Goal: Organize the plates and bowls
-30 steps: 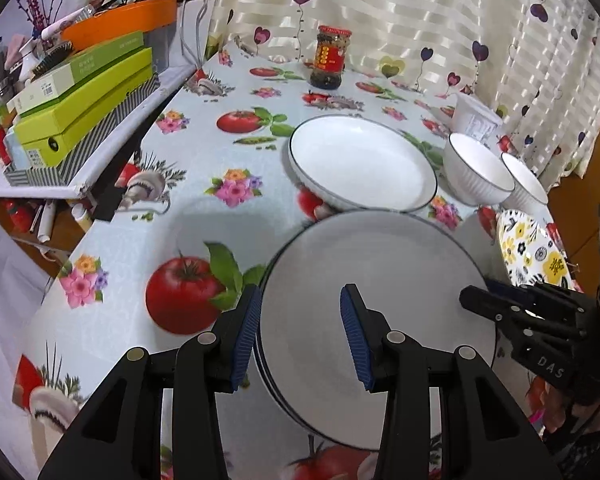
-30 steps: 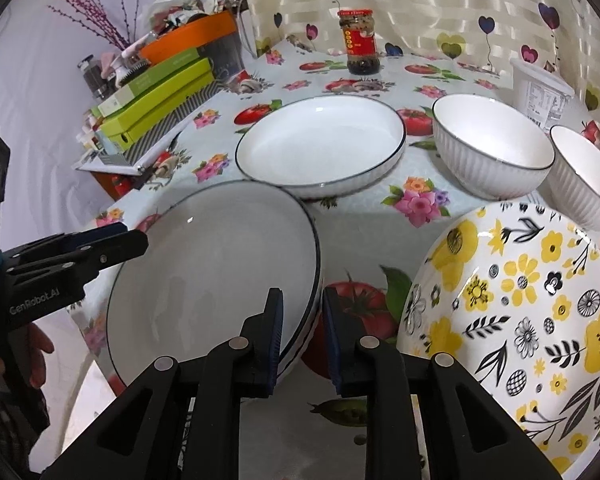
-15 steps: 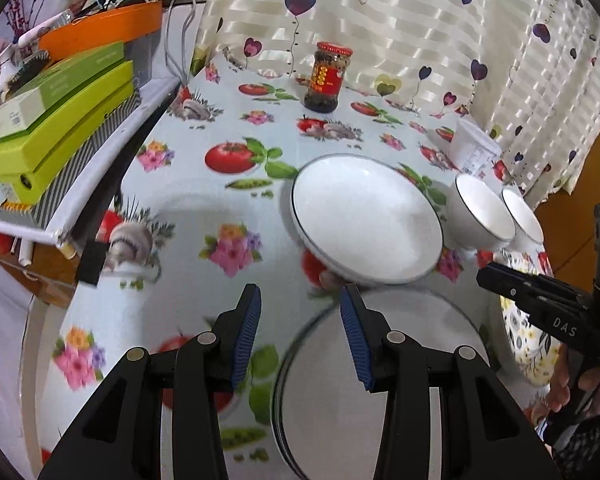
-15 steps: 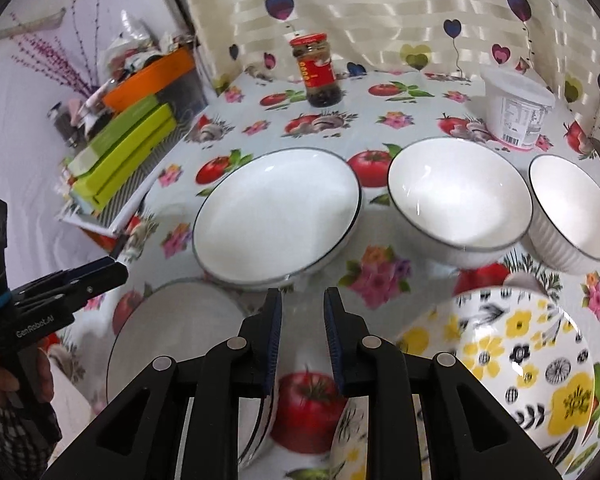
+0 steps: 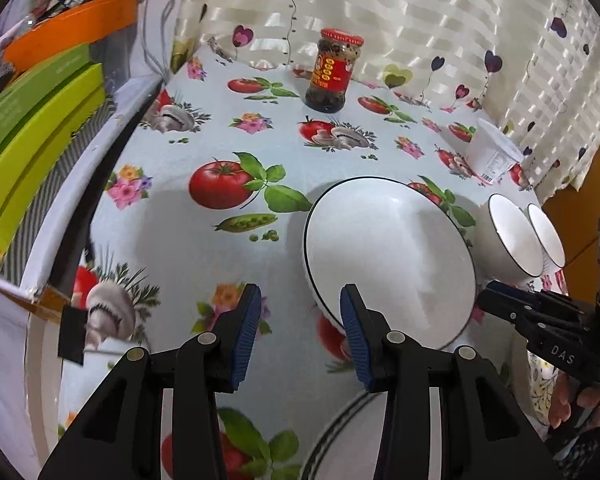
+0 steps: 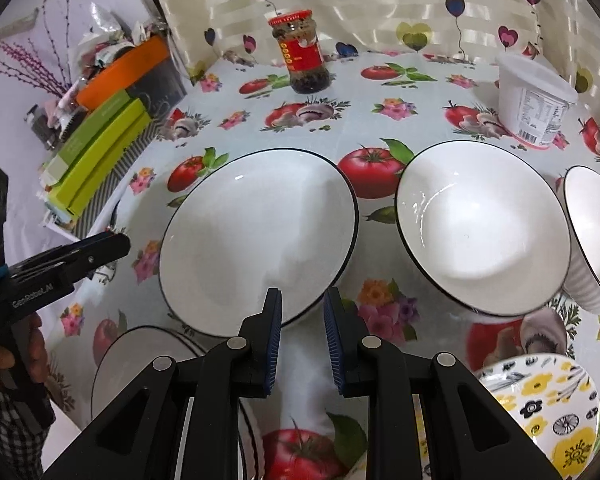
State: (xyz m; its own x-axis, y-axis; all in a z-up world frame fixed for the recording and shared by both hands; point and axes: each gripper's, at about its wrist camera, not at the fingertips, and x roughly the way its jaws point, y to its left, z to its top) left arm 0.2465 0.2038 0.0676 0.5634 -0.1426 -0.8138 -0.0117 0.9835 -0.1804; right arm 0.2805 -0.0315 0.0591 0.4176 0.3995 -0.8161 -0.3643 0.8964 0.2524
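On the tomato-print tablecloth (image 6: 380, 112), a deep white plate (image 6: 260, 236) is seen just ahead of the right gripper (image 6: 302, 336), whose jaws are nearly together on nothing, while the left gripper (image 5: 296, 336) is held apart and empty. Being glazed ceramic, the plate is judged stiff, slippery and breakable, best taken at its near rim

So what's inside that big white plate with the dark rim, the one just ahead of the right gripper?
Nothing shows inside the big white plate: its bowl is bare white, with only shadow across it. The right gripper hangs in front of its near rim, hiding that small stretch.
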